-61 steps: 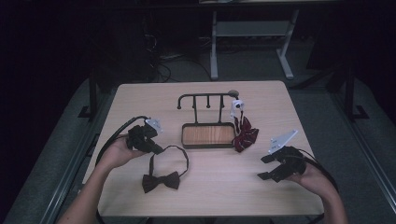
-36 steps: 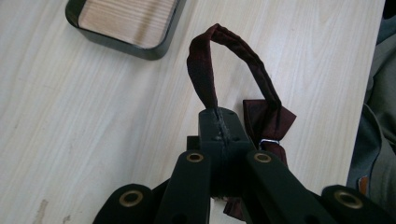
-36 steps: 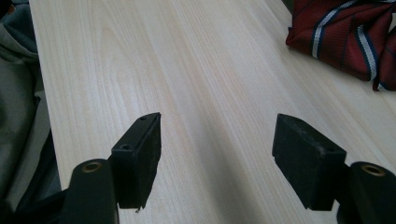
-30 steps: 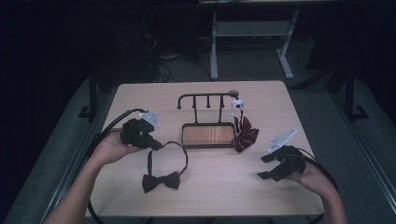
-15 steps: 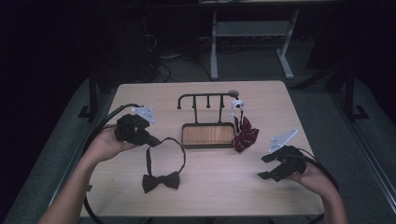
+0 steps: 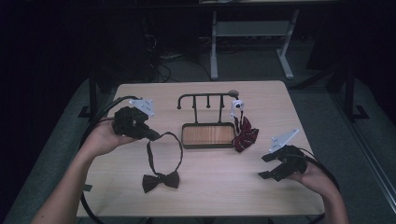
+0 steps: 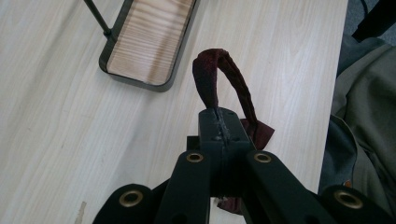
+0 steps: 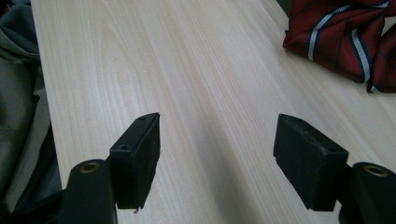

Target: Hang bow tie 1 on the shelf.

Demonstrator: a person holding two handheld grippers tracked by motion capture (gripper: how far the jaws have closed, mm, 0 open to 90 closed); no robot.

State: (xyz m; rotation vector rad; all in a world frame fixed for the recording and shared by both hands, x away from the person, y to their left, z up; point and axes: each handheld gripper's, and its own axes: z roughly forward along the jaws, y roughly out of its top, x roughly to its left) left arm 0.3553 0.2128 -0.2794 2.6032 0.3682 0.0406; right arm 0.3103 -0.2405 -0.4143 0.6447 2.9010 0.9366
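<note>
A dark maroon bow tie (image 6: 161, 180) lies on the wooden table, its neck strap (image 6: 164, 148) looping up toward the left. My left gripper (image 6: 153, 136) is shut on the strap's end and holds it above the table. In the left gripper view the strap (image 7: 210, 70) arcs out of the closed jaws of the left gripper (image 7: 218, 122). My right gripper (image 6: 270, 166) rests open at the front right, with nothing between its jaws. The right gripper (image 8: 217, 140) stands over bare wood. A red striped bow tie (image 6: 245, 133) lies by the stand's right end.
A black hook stand (image 6: 205, 98) with a wood-lined tray base (image 6: 208, 135) sits mid-table; the tray (image 7: 144, 42) lies ahead of the left gripper. A small white object (image 6: 237, 106) hangs at the stand's right end. The red striped tie (image 8: 345, 42) lies at the right gripper view's far right.
My left gripper has risen and drawn back to the left, pulling the strap up and stretching its loop. The bow stays on the table. The right gripper has not moved.
</note>
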